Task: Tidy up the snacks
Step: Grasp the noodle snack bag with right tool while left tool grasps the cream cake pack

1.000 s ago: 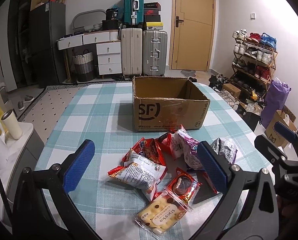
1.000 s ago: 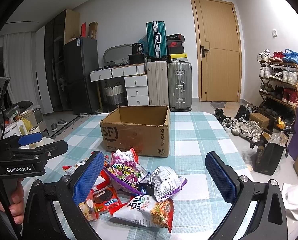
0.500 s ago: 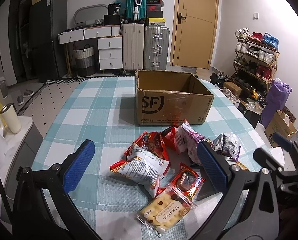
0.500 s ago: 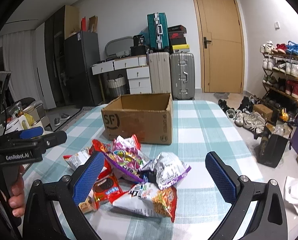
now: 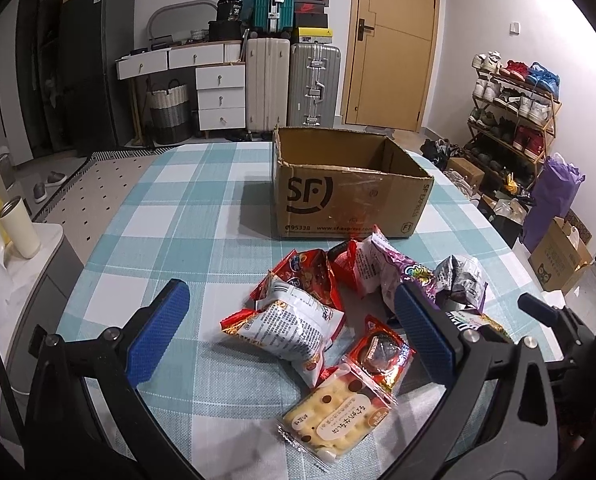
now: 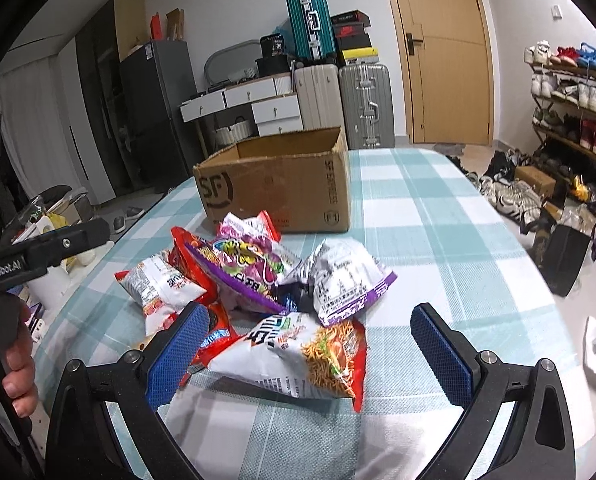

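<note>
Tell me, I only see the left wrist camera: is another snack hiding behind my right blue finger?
Observer: Yes. The right wrist view shows a noodle bag lying flat on the tablecloth, closest to the right gripper.
Operator: Is that gripper grabbing it?
Observer: No. Its jaws stand wide open, one on either side of the bag.
</note>
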Available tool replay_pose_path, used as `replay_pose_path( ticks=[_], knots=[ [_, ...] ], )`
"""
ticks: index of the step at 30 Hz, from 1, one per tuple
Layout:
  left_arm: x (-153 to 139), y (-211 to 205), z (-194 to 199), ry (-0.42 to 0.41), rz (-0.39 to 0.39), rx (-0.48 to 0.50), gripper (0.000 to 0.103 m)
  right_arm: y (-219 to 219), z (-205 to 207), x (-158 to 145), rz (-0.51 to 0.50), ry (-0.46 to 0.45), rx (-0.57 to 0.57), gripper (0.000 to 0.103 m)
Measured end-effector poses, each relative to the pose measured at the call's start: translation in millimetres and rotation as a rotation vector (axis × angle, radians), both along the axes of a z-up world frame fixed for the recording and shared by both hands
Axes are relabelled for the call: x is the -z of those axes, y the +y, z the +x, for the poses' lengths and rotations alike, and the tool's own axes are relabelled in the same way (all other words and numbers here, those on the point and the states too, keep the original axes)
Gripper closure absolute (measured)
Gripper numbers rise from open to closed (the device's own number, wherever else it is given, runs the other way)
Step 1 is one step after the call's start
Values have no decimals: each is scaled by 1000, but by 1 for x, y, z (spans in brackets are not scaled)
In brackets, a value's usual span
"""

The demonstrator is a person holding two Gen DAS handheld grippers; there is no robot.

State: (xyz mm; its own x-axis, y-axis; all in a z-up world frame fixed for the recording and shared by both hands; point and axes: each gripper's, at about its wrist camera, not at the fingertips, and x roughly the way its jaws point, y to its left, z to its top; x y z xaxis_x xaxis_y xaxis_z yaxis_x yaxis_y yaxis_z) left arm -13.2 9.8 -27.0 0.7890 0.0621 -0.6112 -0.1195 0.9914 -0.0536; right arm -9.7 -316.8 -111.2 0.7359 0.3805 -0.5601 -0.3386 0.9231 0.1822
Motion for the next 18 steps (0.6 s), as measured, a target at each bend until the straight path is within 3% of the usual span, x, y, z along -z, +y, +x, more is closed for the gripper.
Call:
replay_pose_path(
  ticks=[13,18],
  knots=[
    [9,6,2,23,-8,-9,1,11,19,24,-31,97,-14,1],
    [9,8,2,25,-7,-12,1,13,24,31,-25,139,-32,18]
  ],
)
